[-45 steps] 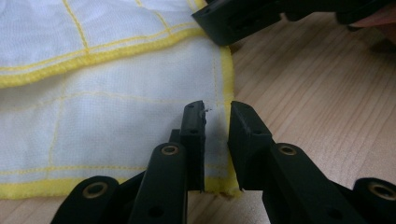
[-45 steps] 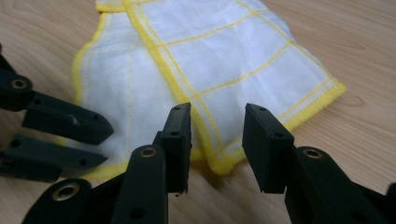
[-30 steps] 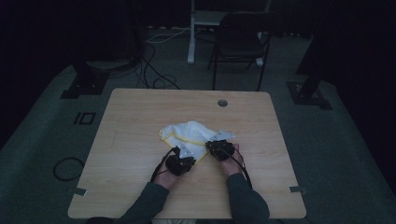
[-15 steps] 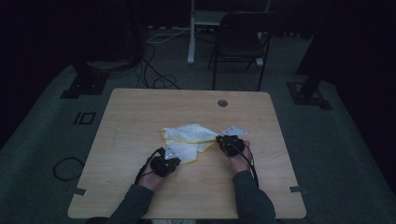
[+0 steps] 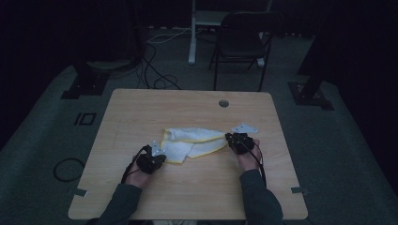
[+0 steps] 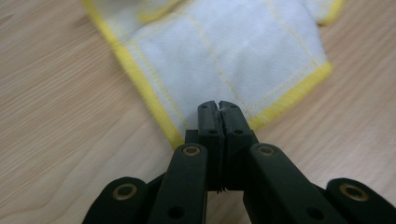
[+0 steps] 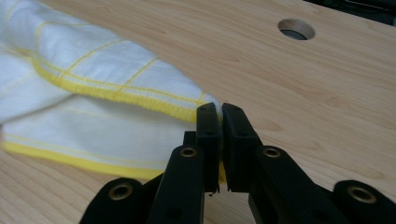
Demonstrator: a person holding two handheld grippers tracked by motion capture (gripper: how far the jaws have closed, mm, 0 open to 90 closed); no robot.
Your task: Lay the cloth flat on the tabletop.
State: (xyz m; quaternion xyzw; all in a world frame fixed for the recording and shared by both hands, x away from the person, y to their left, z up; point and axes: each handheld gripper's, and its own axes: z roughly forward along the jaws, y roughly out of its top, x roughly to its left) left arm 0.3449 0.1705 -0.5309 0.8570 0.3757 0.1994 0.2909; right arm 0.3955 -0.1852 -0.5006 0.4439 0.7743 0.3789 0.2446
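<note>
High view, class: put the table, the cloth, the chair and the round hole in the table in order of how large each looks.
1. table, by far the largest.
2. chair and cloth: they look about alike, and the chair stands farther from the camera, so I leave them unranked.
3. round hole, smallest.

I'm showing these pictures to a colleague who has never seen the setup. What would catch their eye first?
Most likely the white cloth with yellow edging, bright against the light wooden table in a dark room, lying stretched at the table's middle. Next, the two black grippers pinching its ends: the left gripper shut on a corner, the right gripper shut on the opposite end.
</note>
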